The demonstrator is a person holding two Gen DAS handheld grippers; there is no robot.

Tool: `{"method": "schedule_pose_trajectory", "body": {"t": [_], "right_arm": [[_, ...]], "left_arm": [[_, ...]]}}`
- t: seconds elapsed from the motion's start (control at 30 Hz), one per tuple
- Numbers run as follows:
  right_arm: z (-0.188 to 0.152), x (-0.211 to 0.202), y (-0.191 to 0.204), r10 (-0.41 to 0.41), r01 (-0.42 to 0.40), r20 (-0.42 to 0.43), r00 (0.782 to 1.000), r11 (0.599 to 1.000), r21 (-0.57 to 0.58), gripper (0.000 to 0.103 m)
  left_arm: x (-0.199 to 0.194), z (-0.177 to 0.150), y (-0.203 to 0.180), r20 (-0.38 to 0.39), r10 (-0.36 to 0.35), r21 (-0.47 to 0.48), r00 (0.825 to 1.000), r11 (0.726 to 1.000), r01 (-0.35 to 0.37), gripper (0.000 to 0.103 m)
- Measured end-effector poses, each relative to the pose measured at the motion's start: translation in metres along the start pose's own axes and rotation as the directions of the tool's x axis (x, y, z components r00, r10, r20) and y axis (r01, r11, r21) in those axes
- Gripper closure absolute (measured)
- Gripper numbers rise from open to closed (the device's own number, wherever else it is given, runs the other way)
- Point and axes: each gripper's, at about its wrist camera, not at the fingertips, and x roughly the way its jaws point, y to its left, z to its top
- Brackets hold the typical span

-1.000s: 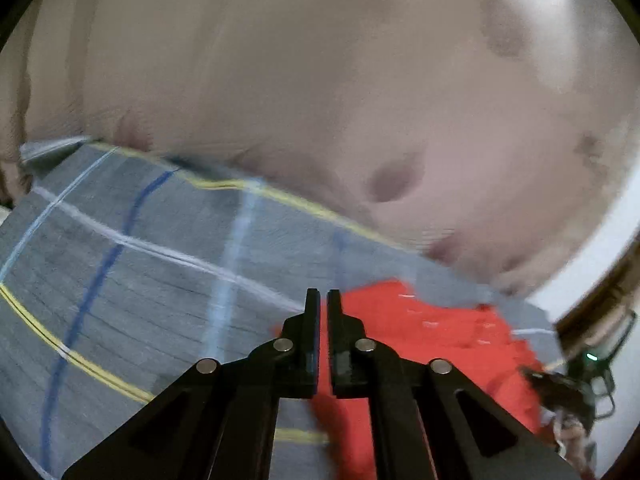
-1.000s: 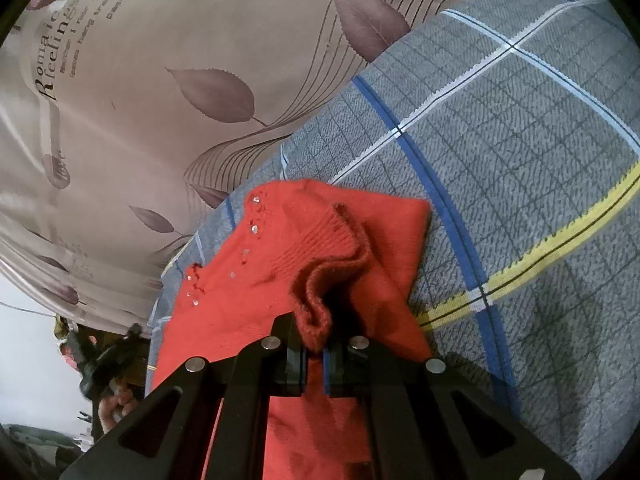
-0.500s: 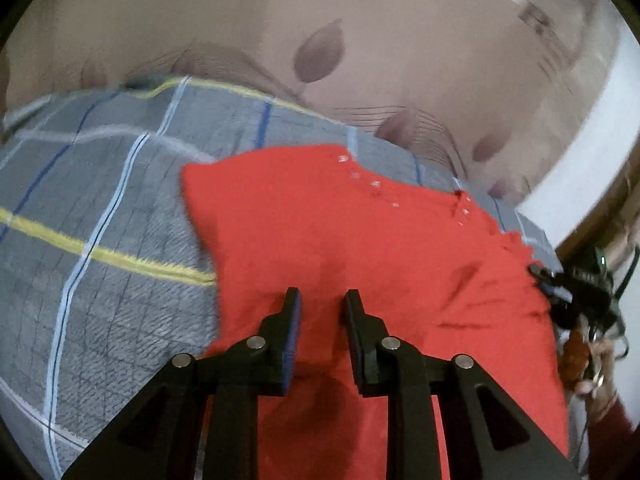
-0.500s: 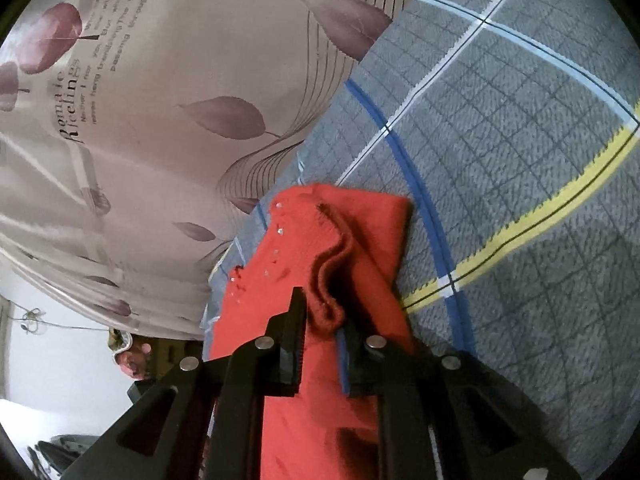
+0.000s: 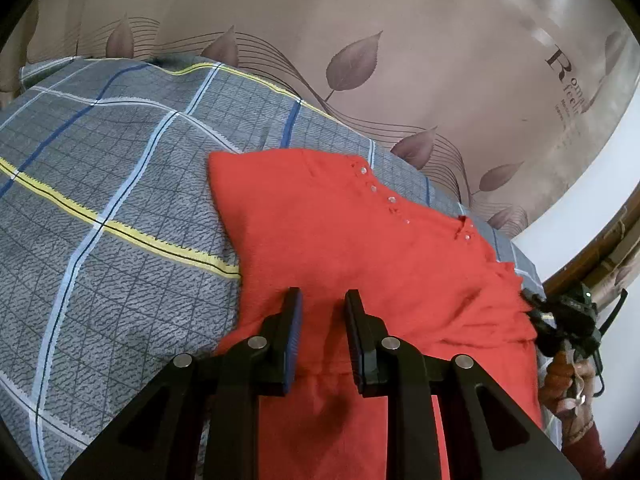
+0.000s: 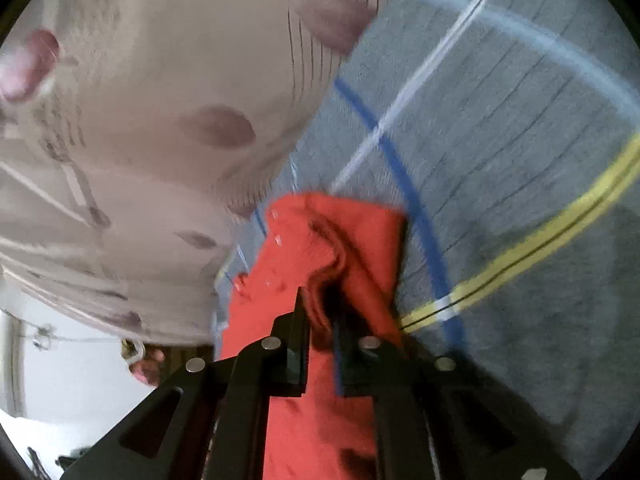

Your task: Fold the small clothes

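Observation:
A red knitted sweater with a row of small buttons lies spread on a grey plaid blanket. My left gripper hovers open over its near part, and nothing is pinched between the fingers. At the sweater's right edge, the right gripper shows small in a hand. The right wrist view is blurred. There the right gripper has its jaws opening. A folded ribbed cuff of the sweater lies loosely between the jaws.
A beige curtain printed with brown leaves hangs right behind the blanket. It is the same curtain that fills the left of the right wrist view. A white wall and a wooden frame stand at the right.
My left gripper opened and swung from the bare blanket to over the sweater. The right gripper's jaws parted around the cuff that they pinched before, and its view rolled.

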Motion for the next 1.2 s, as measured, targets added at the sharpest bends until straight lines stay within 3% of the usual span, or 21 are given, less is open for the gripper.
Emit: {"method": "schedule_pose_trajectory", "body": {"t": [0.1, 0.3, 0.43, 0.47, 0.57, 0.67, 0.73, 0.8, 0.87, 0.9, 0.97, 1.03, 1.13, 1.2], "right_arm": [[0.007, -0.026, -0.001, 0.031, -0.032, 0.086, 0.996, 0.999, 0.012, 0.087], [0.011, -0.004, 0.038, 0.050, -0.049, 0.007, 0.999, 0.988, -0.150, 0.087], [0.012, 0.034, 0.038, -0.116, 0.105, -0.037, 0.993, 0.968, -0.228, 0.088], [0.013, 0.042, 0.033, -0.179, 0.165, -0.037, 0.983, 0.958, -0.234, 0.103], [0.017, 0.042, 0.019, -0.148, 0.142, -0.040, 0.988, 0.981, -0.136, 0.103], [0.014, 0.029, 0.019, -0.134, 0.128, -0.032, 0.990, 0.981, -0.144, 0.103], [0.006, 0.006, 0.021, -0.054, 0.055, 0.015, 0.998, 0.992, -0.110, 0.089], [-0.013, -0.030, 0.023, 0.035, -0.030, 0.045, 0.998, 0.994, -0.107, 0.085], [-0.042, -0.061, 0.027, 0.042, -0.040, 0.011, 0.999, 0.987, -0.154, 0.075], [-0.059, -0.074, 0.029, 0.030, -0.034, -0.020, 0.999, 0.981, -0.192, 0.074], [-0.098, -0.098, 0.032, -0.033, 0.015, -0.061, 0.998, 0.961, -0.275, 0.063], [-0.131, -0.115, 0.034, -0.089, 0.056, -0.085, 0.992, 0.943, -0.328, 0.057], [-0.182, -0.136, 0.025, -0.139, 0.086, -0.120, 0.983, 0.925, -0.370, 0.056], [-0.207, -0.140, 0.020, -0.187, 0.120, -0.138, 0.973, 0.912, -0.392, 0.056]], "left_arm": [[0.000, 0.000, 0.001, 0.001, -0.004, -0.006, 1.000, 1.000, 0.004, 0.080], [-0.002, -0.002, 0.003, 0.003, -0.010, -0.018, 1.000, 1.000, 0.010, 0.080], [-0.002, -0.002, 0.005, 0.003, -0.026, -0.033, 1.000, 0.999, 0.026, 0.080], [-0.002, -0.002, 0.006, 0.003, -0.030, -0.038, 1.000, 0.999, 0.030, 0.080], [-0.002, -0.002, 0.007, 0.003, -0.037, -0.045, 0.999, 0.998, 0.037, 0.080], [-0.002, -0.002, 0.006, 0.004, -0.038, -0.048, 0.999, 0.998, 0.038, 0.080], [-0.002, -0.001, 0.007, 0.006, -0.043, -0.051, 0.999, 0.998, 0.044, 0.080], [-0.007, -0.002, 0.006, 0.018, -0.048, -0.048, 0.999, 0.998, 0.049, 0.079], [-0.022, -0.010, -0.002, 0.006, -0.077, -0.029, 0.997, 0.997, 0.077, 0.073], [-0.030, -0.016, -0.006, -0.001, -0.100, -0.017, 0.995, 0.995, 0.100, 0.071], [-0.049, -0.033, -0.019, -0.014, -0.122, 0.034, 0.992, 0.992, 0.122, 0.049], [-0.071, -0.056, -0.032, -0.031, -0.113, 0.095, 0.993, 0.989, 0.115, 0.040], [-0.104, -0.085, -0.041, -0.046, -0.115, 0.136, 0.992, 0.983, 0.120, 0.038], [-0.127, -0.103, -0.038, -0.055, -0.139, 0.110, 0.989, 0.983, 0.145, 0.034]]}}
